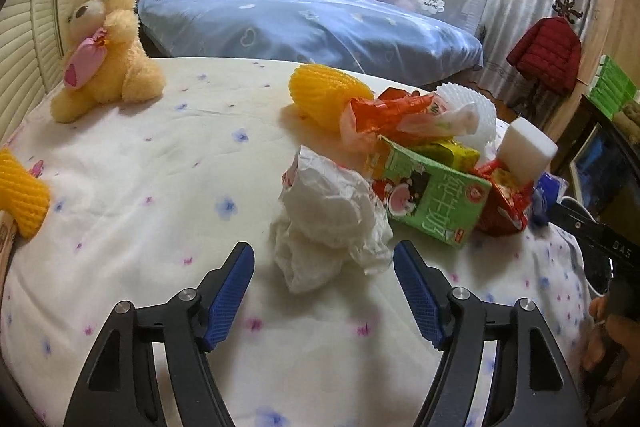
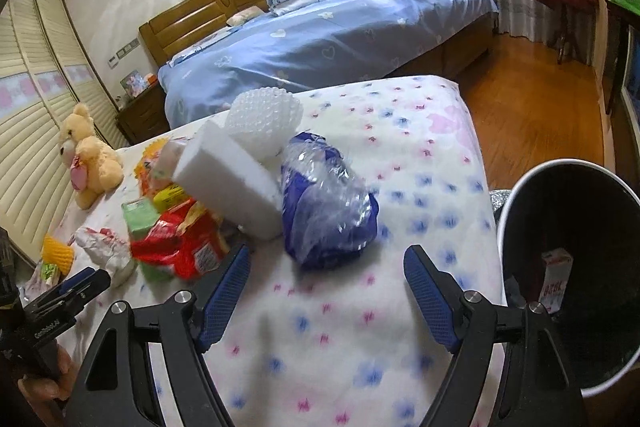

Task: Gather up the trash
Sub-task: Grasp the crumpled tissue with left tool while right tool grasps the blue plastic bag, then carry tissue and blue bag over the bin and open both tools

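Trash lies heaped on a flowered white mattress [image 1: 160, 187]. My left gripper [image 1: 324, 259] is open, just short of a crumpled white paper wad [image 1: 332, 219] that sits partly between its fingertips without touching the pads. Behind the wad lie a green carton [image 1: 432, 199], red wrappers [image 1: 384, 115], a white foam block [image 1: 528, 151] and yellow foam netting [image 1: 324, 95]. My right gripper [image 2: 326, 259] is open in front of a crushed blue and clear plastic wrapper [image 2: 328, 207]. A white foam block [image 2: 228, 175] and white foam netting [image 2: 262, 123] lie behind that wrapper.
A black bin [image 2: 572, 267] with a white rim stands off the mattress's right edge, a small carton inside. A yellow teddy bear [image 1: 104, 39] sits at the far left, more yellow netting [image 1: 20, 187] at the left edge. A blue-covered bed [image 1: 312, 27] lies behind, wooden floor [image 2: 532, 95] to the right.
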The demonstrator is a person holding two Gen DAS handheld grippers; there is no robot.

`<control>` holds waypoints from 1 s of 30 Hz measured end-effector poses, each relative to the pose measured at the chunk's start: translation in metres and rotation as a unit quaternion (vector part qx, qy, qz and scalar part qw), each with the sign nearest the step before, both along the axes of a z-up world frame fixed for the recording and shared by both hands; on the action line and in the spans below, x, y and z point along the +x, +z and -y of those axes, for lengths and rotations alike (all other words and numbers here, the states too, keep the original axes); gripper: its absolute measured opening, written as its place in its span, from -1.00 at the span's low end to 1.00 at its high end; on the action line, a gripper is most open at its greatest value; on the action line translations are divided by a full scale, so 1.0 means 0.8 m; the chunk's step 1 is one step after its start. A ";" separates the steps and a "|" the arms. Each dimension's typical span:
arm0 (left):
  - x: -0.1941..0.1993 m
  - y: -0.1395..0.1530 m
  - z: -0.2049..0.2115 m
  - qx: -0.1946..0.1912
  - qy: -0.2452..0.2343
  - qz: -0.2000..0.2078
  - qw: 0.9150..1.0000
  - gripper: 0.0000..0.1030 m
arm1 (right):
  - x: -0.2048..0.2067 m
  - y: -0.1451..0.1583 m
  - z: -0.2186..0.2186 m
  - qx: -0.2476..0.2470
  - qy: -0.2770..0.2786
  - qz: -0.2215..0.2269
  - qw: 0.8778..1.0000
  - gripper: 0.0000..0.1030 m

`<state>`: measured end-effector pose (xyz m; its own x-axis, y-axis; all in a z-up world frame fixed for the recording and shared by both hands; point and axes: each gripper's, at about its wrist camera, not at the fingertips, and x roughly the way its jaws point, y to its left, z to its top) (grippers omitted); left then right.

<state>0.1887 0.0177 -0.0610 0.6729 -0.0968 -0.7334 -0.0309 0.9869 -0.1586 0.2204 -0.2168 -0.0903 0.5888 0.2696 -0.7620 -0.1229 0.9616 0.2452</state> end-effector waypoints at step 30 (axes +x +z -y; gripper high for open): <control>-0.035 0.009 0.010 -0.049 -0.068 0.026 0.996 -0.66 | -0.072 0.029 0.036 0.025 -0.036 0.024 0.999 -0.33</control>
<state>0.1607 0.0097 -0.0542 0.6851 -0.2586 -0.6810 0.1117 0.9611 -0.2525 0.1629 -0.2458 -0.0672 0.6430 0.2624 -0.7195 -0.0661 0.9550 0.2892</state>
